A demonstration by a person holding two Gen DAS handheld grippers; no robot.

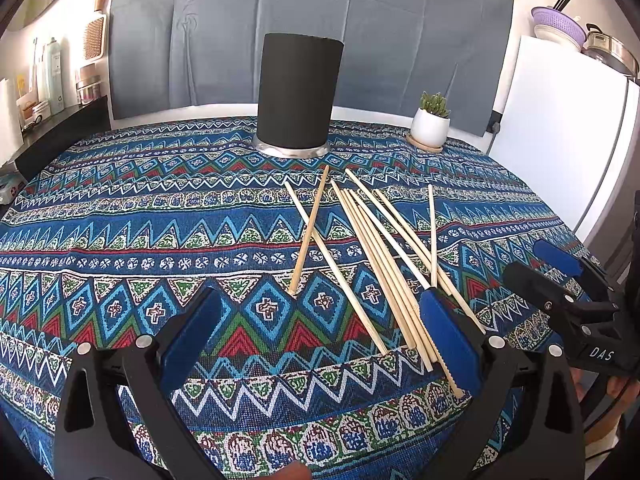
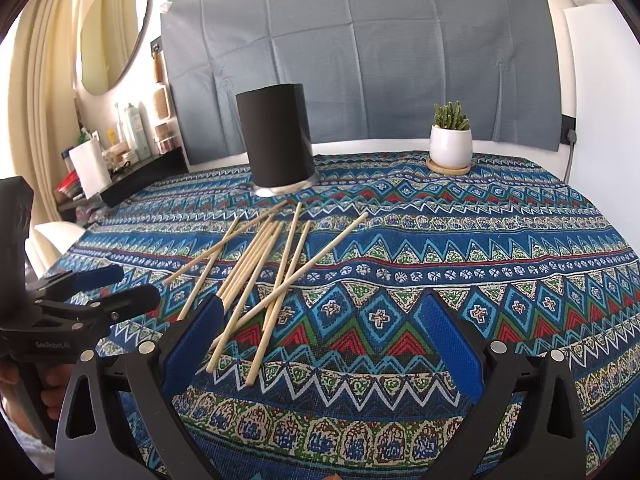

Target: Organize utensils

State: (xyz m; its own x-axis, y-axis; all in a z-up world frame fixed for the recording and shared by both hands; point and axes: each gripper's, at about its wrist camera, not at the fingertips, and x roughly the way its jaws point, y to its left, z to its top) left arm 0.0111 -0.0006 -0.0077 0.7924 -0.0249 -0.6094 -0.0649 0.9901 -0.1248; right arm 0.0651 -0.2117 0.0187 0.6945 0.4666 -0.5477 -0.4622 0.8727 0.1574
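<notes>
Loose wooden chopsticks [image 1: 376, 256] lie fanned and crossed on the patterned tablecloth [image 1: 120, 240], just before the upright black holder [image 1: 298, 92] – probably their destination – while the left gripper [image 1: 320, 336] and the right gripper [image 2: 320, 332] hover spread, empty, flanking the pile for a pick

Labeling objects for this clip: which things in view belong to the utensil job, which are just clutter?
Job:
wooden chopsticks, loose on the tablecloth
black holder, upright behind them

Clutter:
potted succulent
round mirror
paper towel roll
bottles on the side shelf
</notes>
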